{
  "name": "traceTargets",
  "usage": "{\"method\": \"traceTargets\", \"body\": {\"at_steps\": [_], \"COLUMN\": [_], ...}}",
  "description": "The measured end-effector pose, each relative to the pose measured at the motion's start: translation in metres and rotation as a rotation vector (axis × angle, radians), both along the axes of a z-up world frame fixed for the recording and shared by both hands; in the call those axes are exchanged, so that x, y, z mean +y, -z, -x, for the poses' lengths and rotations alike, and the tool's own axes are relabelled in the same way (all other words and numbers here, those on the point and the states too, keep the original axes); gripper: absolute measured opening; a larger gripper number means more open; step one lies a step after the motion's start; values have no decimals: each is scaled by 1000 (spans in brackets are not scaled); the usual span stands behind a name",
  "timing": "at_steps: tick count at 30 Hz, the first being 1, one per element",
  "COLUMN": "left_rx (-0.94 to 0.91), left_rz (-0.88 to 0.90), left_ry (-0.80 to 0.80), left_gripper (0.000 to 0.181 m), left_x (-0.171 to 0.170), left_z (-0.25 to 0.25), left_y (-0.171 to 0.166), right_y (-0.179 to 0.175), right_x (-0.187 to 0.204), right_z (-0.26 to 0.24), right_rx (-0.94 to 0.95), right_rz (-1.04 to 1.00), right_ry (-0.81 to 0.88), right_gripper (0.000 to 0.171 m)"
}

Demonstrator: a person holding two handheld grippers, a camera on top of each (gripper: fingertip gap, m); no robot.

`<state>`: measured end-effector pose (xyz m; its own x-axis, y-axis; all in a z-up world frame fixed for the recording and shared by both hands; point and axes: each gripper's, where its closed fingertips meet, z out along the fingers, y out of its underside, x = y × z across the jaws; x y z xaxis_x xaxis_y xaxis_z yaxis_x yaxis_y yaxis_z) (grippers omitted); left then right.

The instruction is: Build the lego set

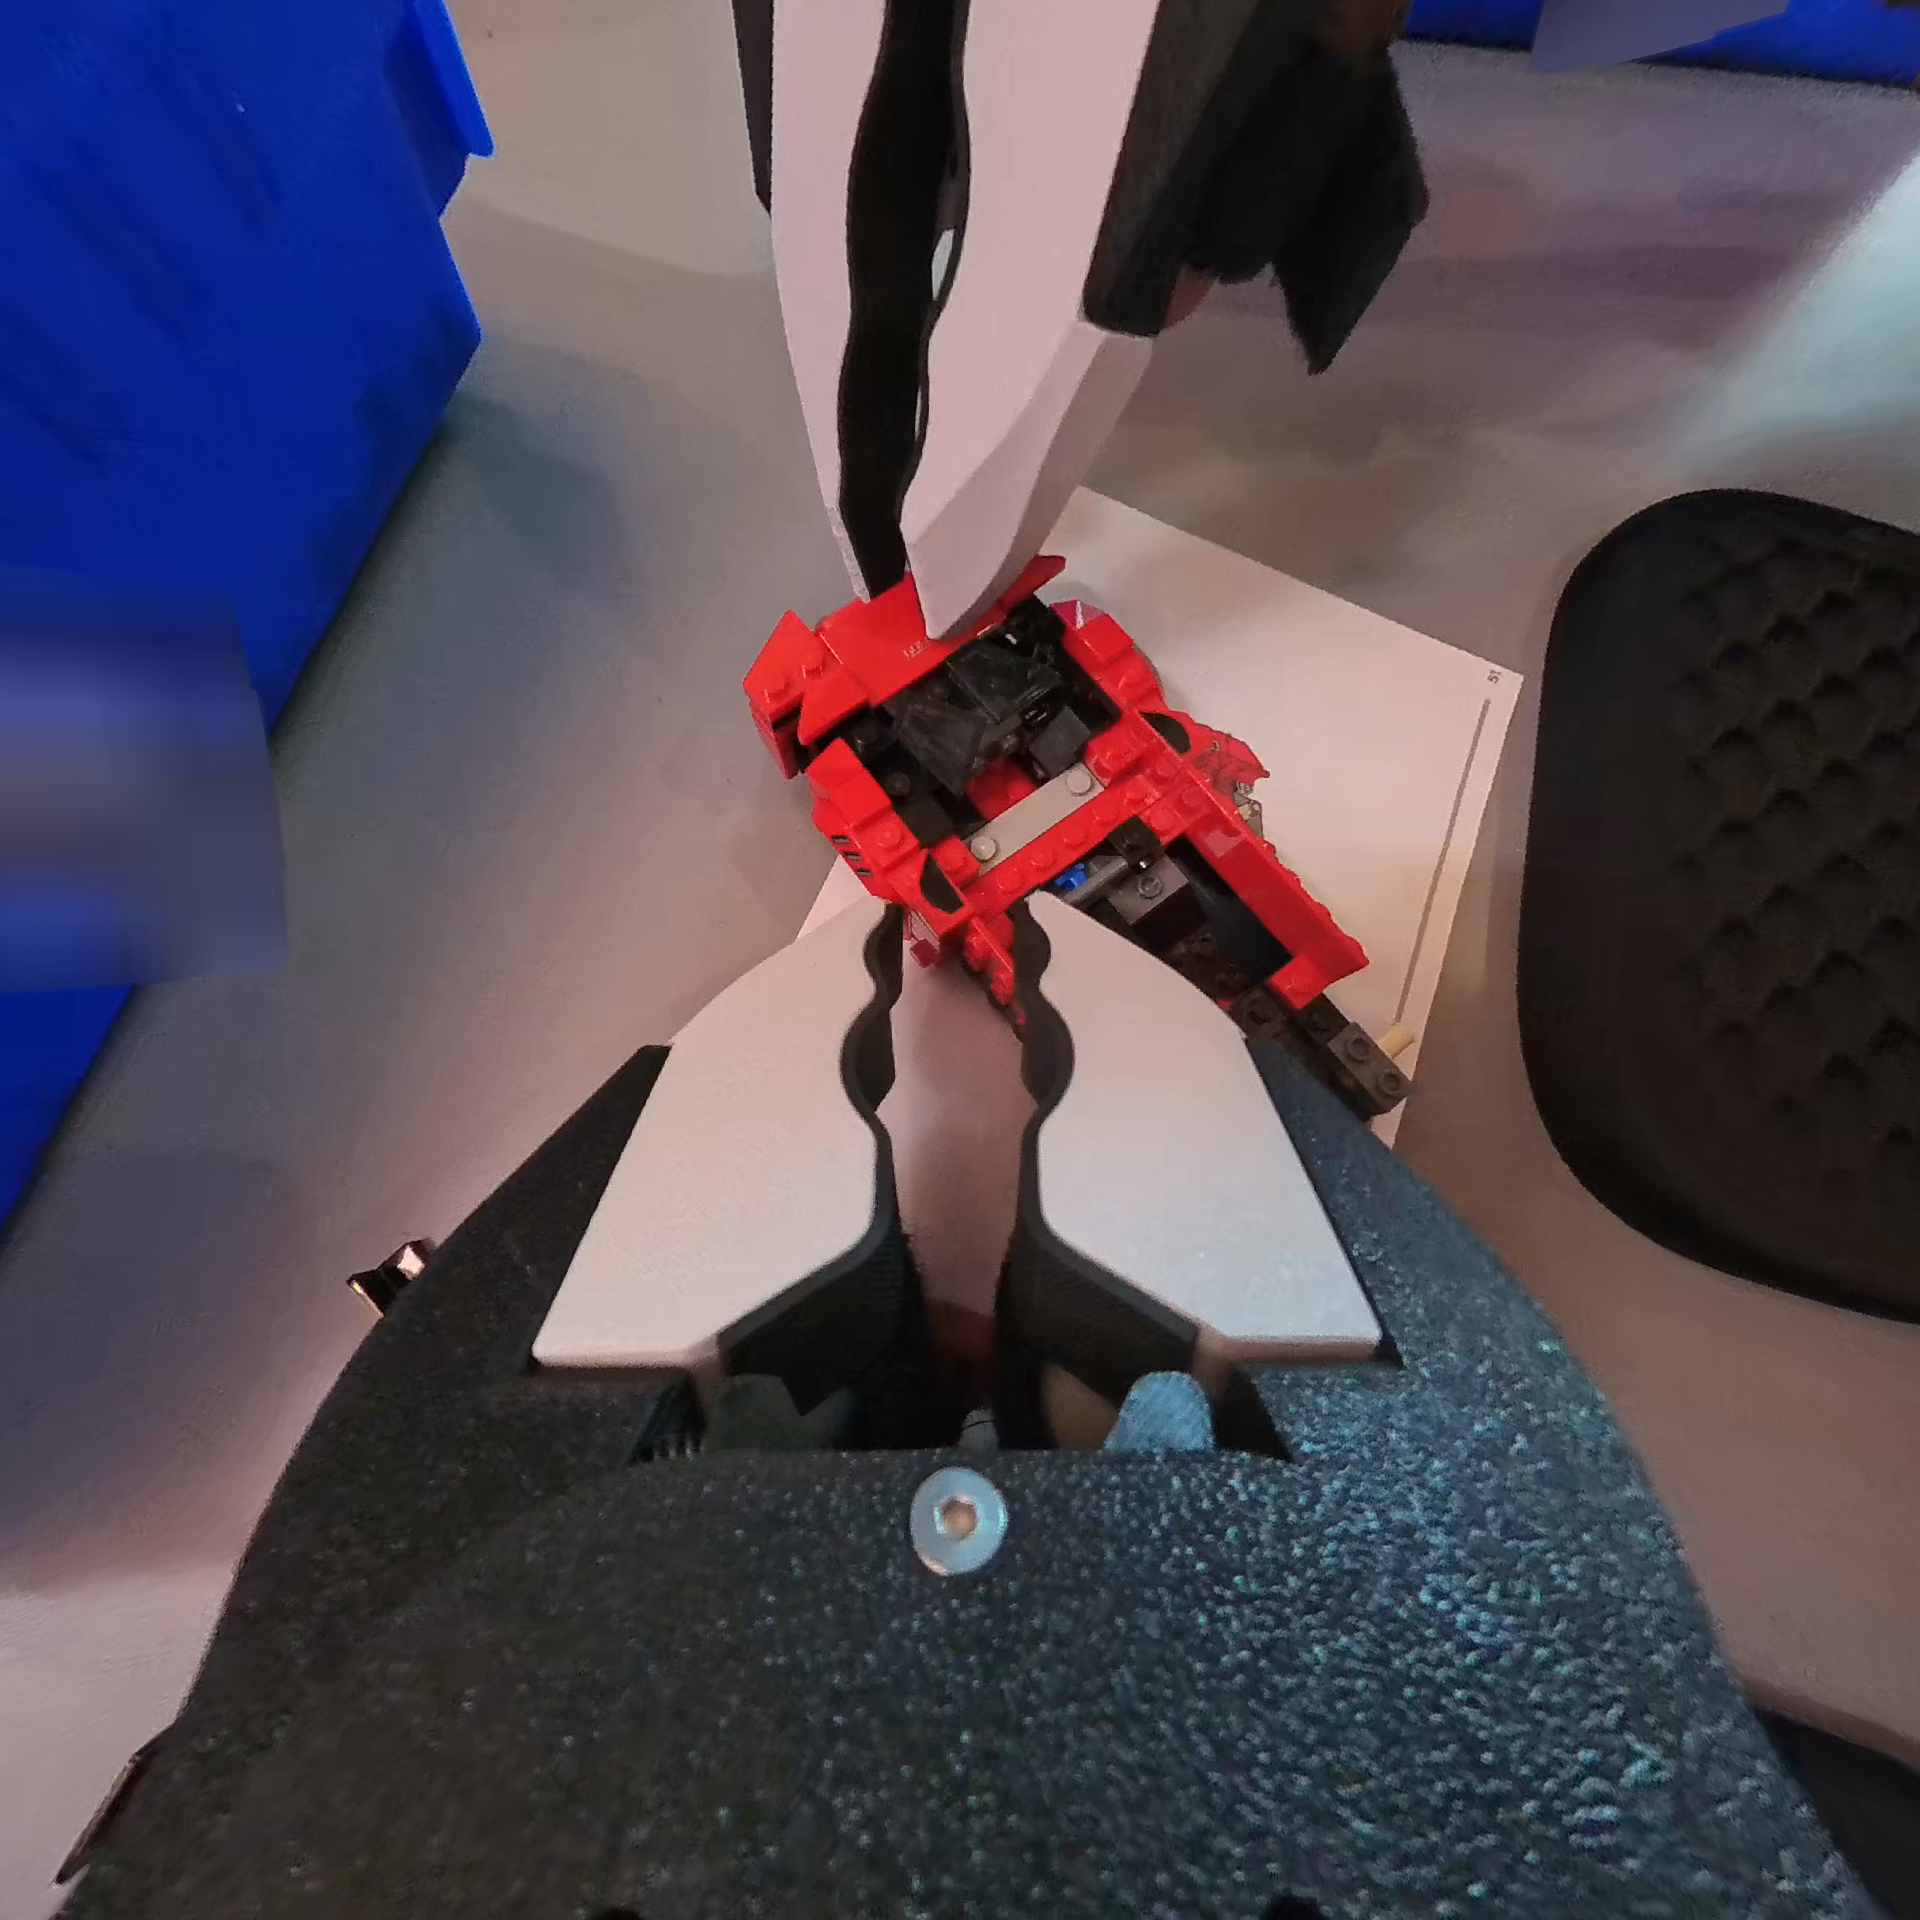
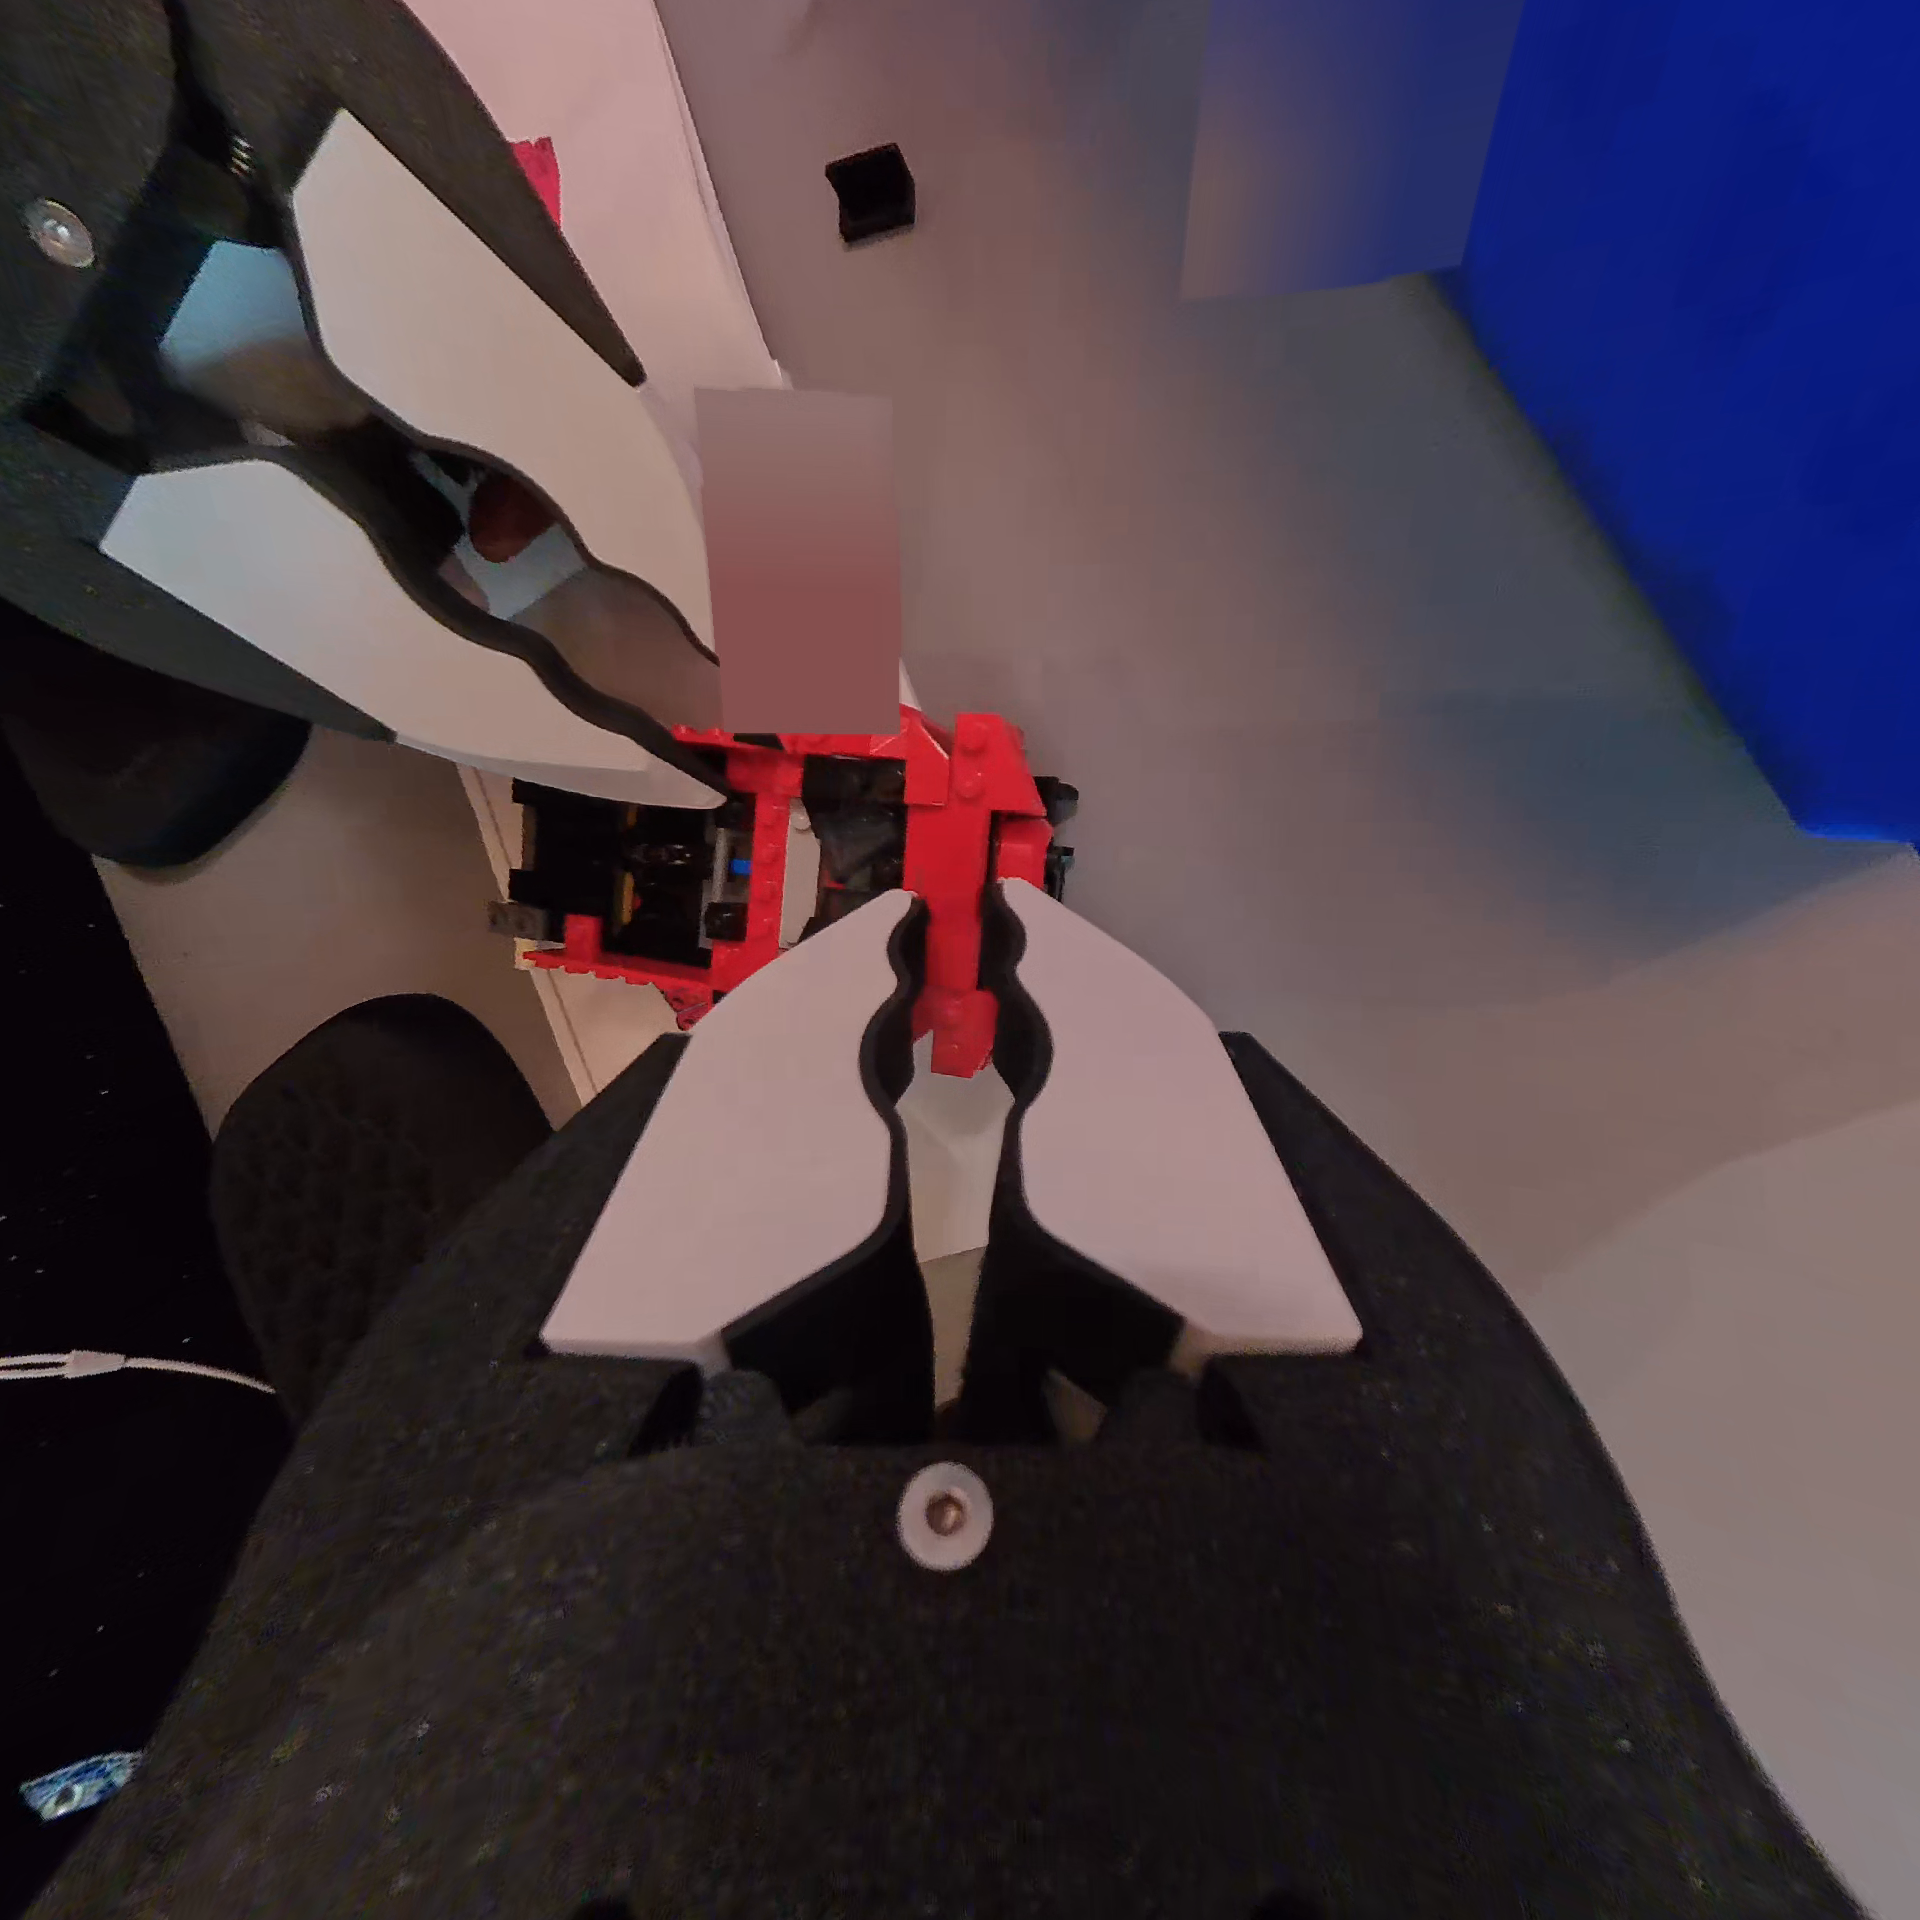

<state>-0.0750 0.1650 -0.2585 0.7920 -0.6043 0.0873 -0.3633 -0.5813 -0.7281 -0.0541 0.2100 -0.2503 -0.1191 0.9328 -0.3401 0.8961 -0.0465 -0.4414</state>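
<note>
- Blue bin (image 1: 208, 436) crowds the tabletop (image 1: 582, 623) at 9 o'clock, black mesh pad (image 1: 1745, 894) at 3; open grey surface between.
- Red-and-black lego model (image 1: 1039, 790) sits dead centre, partly on a white printed sheet (image 1: 1351, 665).
- Left tool (image 1: 961, 930) narrow, clamped on the model's near red edge.
- Right tool (image 2: 956, 935) pinches its red front strip from 12 o'clock.
- Sheet's print is too small to read.

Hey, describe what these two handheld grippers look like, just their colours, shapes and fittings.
Both look alike. The left gripper and the right gripper each have a wide body of black speckled, rough-textured plastic with one silver screw and washer in the middle. Each carries two pale grey, wedge-shaped fingers that taper to a tip, lined inside with wavy black rubber pads. No cables or sleeves show.
</note>
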Motion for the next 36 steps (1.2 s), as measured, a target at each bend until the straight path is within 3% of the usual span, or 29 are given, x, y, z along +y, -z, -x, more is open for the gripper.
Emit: {"method": "traceTargets", "body": {"at_steps": [20,36], "left_rx": [1,50], "left_rz": [-60,-68], "left_ry": [-59,-39], "left_gripper": [17,17], "left_x": [3,3], "left_z": [1,1], "left_y": [-1,-1], "right_y": [1,1], "right_x": [-2,-2], "right_z": [0,0], "right_rx": [-49,-74], "right_rz": [-241,-256], "right_ry": [20,15], "right_gripper": [12,11]}}
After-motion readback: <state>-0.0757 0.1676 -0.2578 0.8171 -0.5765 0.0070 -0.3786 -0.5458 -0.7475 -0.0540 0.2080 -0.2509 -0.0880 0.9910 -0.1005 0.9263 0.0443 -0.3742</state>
